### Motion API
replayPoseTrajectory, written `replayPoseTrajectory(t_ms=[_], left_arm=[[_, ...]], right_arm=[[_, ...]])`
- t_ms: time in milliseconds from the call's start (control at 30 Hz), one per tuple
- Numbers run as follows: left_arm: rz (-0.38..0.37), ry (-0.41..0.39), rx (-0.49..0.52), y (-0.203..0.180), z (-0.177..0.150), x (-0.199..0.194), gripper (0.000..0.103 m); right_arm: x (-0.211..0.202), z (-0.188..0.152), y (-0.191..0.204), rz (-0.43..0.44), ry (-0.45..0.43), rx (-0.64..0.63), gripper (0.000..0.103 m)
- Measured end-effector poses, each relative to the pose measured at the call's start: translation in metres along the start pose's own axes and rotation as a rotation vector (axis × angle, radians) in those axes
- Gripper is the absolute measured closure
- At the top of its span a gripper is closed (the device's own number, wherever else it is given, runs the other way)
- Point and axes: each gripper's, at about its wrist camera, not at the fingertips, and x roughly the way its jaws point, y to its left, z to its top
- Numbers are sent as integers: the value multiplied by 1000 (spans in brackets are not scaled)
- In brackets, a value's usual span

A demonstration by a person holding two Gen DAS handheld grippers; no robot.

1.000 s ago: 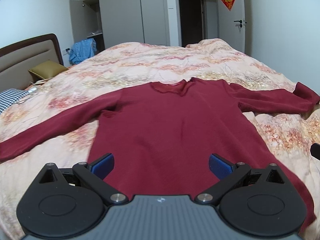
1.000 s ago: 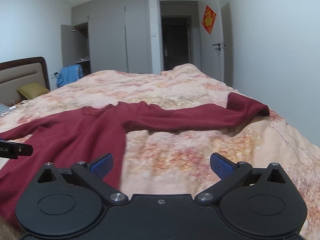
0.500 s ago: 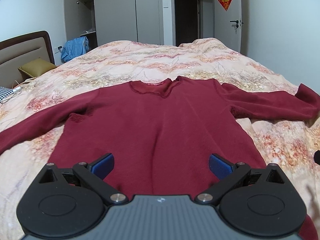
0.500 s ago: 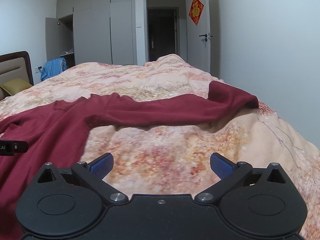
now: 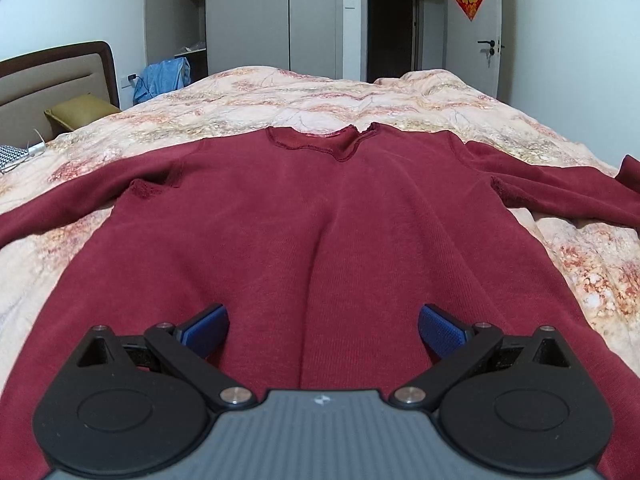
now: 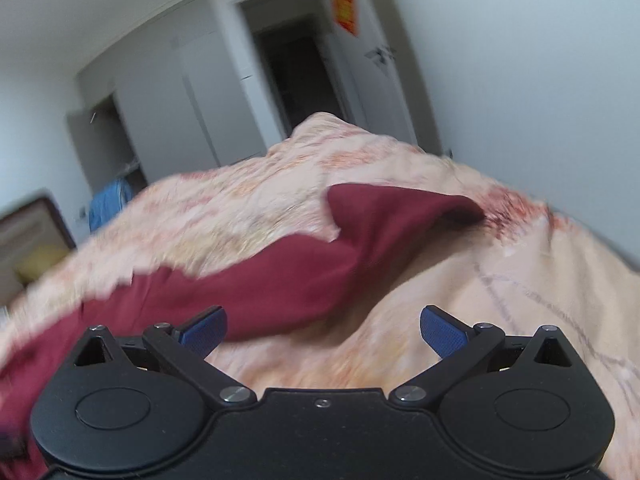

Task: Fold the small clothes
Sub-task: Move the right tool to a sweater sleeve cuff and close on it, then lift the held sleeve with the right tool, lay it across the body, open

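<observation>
The red sweater (image 5: 320,216) lies flat on the bed (image 5: 360,96), both the left gripper (image 5: 322,330) and right gripper (image 6: 322,330) are wide open and empty, so a careless grab of the sleeve (image 6: 320,264) may also pinch the blanket.

A dark red sweater (image 5: 320,208) is spread flat on the bed (image 5: 312,92), neckline at the far end, sleeves stretched sideways. The left hand-held gripper (image 5: 322,330) is held wide apart over its lower part.
</observation>
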Motion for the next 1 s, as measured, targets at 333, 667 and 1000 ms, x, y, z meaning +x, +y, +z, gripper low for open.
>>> replayPoseTrajectory(t_ms=[333, 667, 1000], left_arm=[[3, -11, 5, -1, -5, 2, 0], [-1, -21, -1, -1, -8, 2, 0], [-7, -21, -9, 0, -9, 2, 0]], right_arm=[[63, 53, -78, 47, -35, 475, 1], [89, 63, -86, -157, -13, 534, 78], [40, 100, -80, -184, -235, 322, 98]])
